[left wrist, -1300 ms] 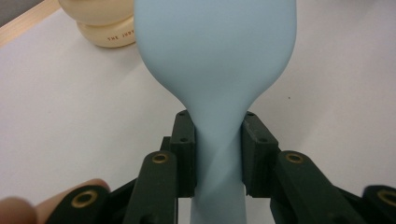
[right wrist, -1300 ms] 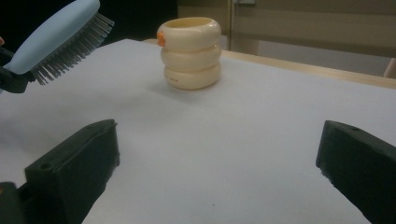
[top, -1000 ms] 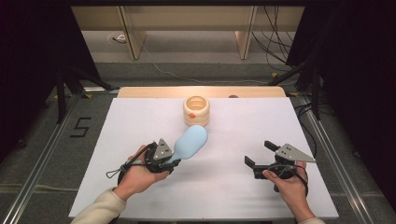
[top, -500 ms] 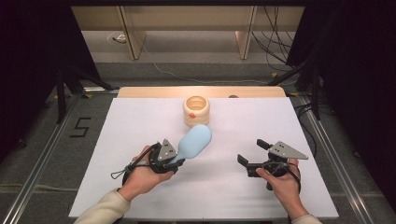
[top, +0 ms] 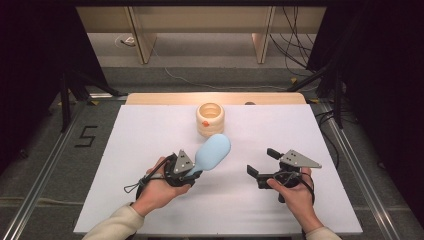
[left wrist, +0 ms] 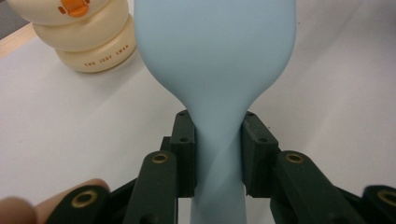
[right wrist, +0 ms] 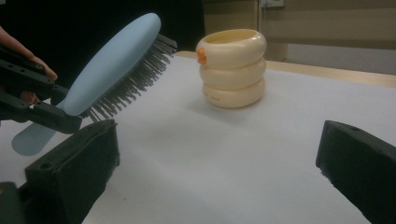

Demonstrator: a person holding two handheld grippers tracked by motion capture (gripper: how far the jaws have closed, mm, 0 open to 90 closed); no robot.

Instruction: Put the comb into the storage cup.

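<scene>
Left gripper (top: 192, 170): clamped on the neck of the light blue hairbrush (top: 212, 152), a jaw on either side of the handle.
Hairbrush: lifted off the white table (top: 150, 130), head tilted up toward the cream duck-faced holder (top: 210, 119), bristles facing down and to the side.
Holder: upright near the table's far edge, just beyond the brush head, apart from it.
Right gripper (top: 262, 164): jaws spread wide, nothing between them, low over the table, well right of the brush.
</scene>
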